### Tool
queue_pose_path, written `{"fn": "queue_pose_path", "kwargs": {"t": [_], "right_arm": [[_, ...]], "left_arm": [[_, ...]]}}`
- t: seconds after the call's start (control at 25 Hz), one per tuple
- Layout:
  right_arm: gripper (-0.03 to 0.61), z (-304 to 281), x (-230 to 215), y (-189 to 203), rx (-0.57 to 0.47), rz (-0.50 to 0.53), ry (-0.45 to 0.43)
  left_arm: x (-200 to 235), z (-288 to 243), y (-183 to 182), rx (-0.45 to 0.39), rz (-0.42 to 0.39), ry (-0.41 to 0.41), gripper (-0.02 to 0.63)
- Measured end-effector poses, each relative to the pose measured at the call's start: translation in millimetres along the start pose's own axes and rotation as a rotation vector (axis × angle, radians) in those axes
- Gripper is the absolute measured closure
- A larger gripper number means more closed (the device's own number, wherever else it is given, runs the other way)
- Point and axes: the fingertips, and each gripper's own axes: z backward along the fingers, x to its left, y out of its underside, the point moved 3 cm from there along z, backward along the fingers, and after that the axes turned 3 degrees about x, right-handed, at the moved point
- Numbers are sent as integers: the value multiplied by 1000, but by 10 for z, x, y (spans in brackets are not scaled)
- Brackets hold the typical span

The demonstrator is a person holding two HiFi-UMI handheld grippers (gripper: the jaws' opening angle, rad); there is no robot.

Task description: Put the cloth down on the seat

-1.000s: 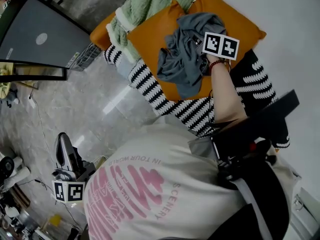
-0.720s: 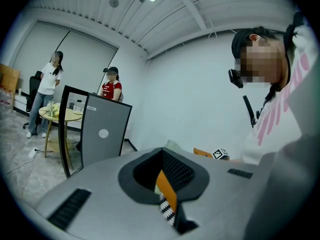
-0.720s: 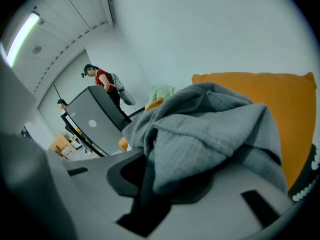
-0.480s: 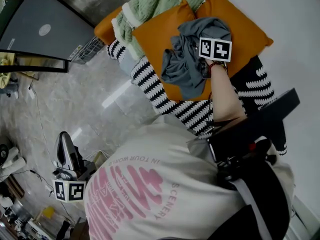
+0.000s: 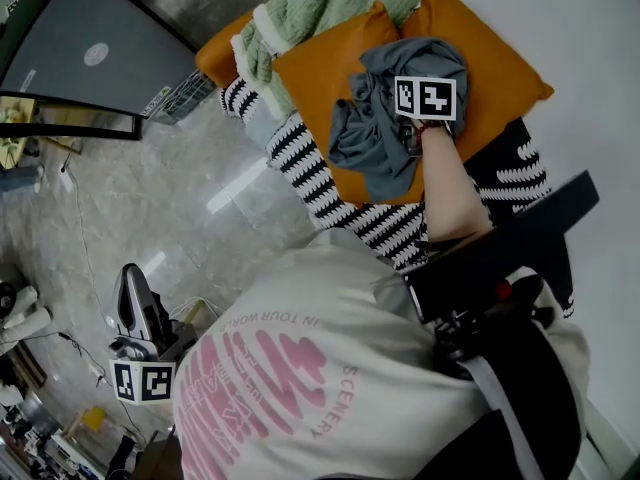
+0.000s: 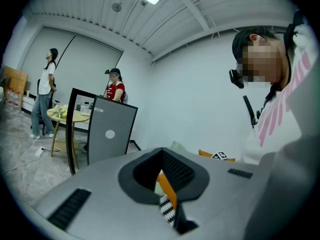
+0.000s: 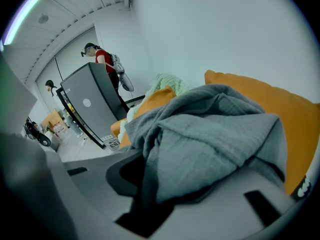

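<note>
A crumpled grey cloth (image 5: pixel 385 118) lies heaped on an orange cushion (image 5: pixel 320 78) of the black-and-white striped seat (image 5: pixel 380 223). My right gripper (image 5: pixel 402 136) reaches into the heap, its marker cube on top and its fingertips buried in the folds. In the right gripper view the cloth (image 7: pixel 215 144) drapes over the gripper body and one fold runs down into the narrow jaw gap of the right gripper (image 7: pixel 145 209); the jaws are opening slightly with that fold between them. My left gripper (image 5: pixel 128 286) hangs low over the floor, far from the seat, its jaws together and empty (image 6: pixel 172 216).
A second orange cushion (image 5: pixel 500 68) leans against the white wall behind the cloth. A green knit blanket (image 5: pixel 310 8) covers the seat's far end. A grey partition panel (image 5: pixel 70 58) and a wire basket (image 5: pixel 180 98) stand on the marble floor to the left. People stand beyond the panel.
The right gripper and the cloth have shifted a little further onto the cushion, and the marker cube has turned more level. The left gripper has stayed where it was.
</note>
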Motion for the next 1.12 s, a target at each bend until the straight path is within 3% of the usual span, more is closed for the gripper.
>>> {"fn": "queue_pose_path", "kwargs": {"t": [0.32,0.56,0.64,0.88,1.0,1.12], "right_arm": [[429,-172,-113,-82,31,-49,-22],[278,-156,45,-165,76,-30,-90],[258,-120,61,-161,78,29,-67],[233,75,18,-170,50,259,122],[233,208,2,-203,53,283,146],[233,482,24,-264,21,237,144]], "left_arm": [[0,-47,93,-18,19,-26,604],[58,-129,38,-35,28,-8,604],[41,-141,46,-46,16,10,604],[130,-184,104,-45,19,43,604],[184,-235,40,-44,20,66,604],[228,-222,-44,-47,22,100,604]]}}
